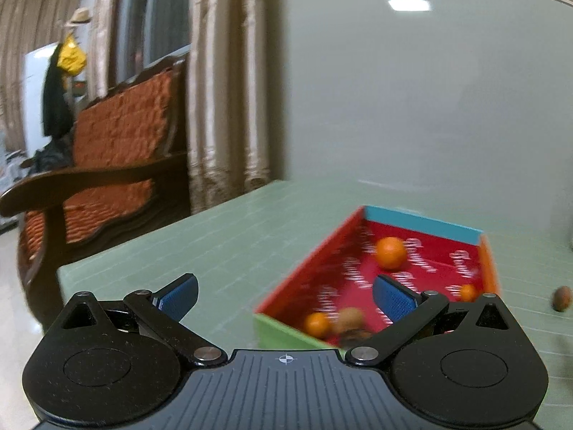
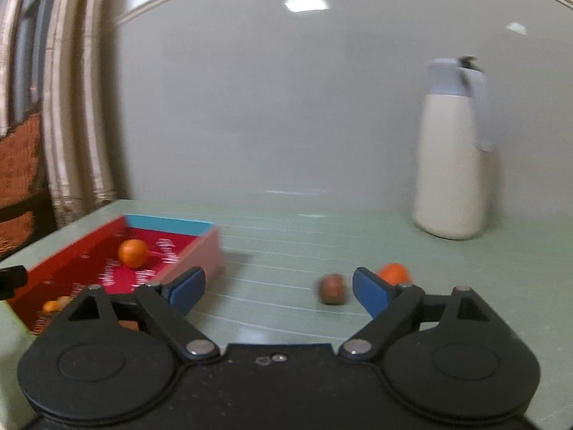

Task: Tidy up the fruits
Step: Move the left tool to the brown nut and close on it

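A red box [image 1: 322, 258] with a blue far wall lies on the green table [image 1: 215, 243]. It holds a large orange [image 1: 390, 252], two small oranges [image 1: 317, 324] and a brown fruit [image 1: 351, 319]. My left gripper [image 1: 284, 295] is open and empty over the box's near left corner. A brown fruit [image 1: 561, 298] lies on the table to the right. In the right wrist view the box [image 2: 200, 251] sits at left. My right gripper [image 2: 279, 290] is open and empty, with the brown fruit [image 2: 332, 288] and an orange [image 2: 394, 273] just ahead of its right finger.
A white jug [image 2: 453, 165] with a grey lid stands at the back right against the wall. A wooden chair [image 1: 107, 165] with orange cushions stands left of the table, by the curtains [image 1: 225, 107].
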`<state>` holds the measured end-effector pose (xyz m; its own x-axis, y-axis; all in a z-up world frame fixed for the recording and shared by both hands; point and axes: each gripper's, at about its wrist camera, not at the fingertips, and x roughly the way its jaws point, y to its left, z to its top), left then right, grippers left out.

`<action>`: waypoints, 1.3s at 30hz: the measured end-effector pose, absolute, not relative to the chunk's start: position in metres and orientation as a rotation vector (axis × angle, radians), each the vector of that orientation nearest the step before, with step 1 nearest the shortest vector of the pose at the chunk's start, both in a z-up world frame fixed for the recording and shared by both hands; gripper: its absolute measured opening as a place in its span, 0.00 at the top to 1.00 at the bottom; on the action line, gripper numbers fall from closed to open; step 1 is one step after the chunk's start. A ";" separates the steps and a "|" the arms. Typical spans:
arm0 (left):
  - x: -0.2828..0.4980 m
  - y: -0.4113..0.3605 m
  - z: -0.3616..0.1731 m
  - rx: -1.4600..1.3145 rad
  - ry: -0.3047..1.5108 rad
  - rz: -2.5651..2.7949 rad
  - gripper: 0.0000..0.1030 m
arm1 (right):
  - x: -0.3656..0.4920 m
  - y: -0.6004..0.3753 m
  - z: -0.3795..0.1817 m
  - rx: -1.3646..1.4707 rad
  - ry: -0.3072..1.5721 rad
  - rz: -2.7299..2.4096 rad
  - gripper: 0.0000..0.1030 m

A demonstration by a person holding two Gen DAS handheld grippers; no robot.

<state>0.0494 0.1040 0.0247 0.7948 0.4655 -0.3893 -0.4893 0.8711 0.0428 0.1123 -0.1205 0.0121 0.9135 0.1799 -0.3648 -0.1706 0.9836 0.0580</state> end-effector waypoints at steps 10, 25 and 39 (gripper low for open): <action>0.076 0.026 0.037 0.067 0.402 0.254 0.00 | 0.109 -0.187 0.007 0.052 0.365 -0.120 0.05; 0.153 -0.080 0.014 0.245 0.520 0.033 0.01 | 0.092 -0.255 0.002 0.109 0.346 -0.334 0.05; 0.196 -0.122 -0.004 0.293 0.578 -0.095 0.36 | 0.073 -0.291 0.004 0.136 0.302 -0.462 0.05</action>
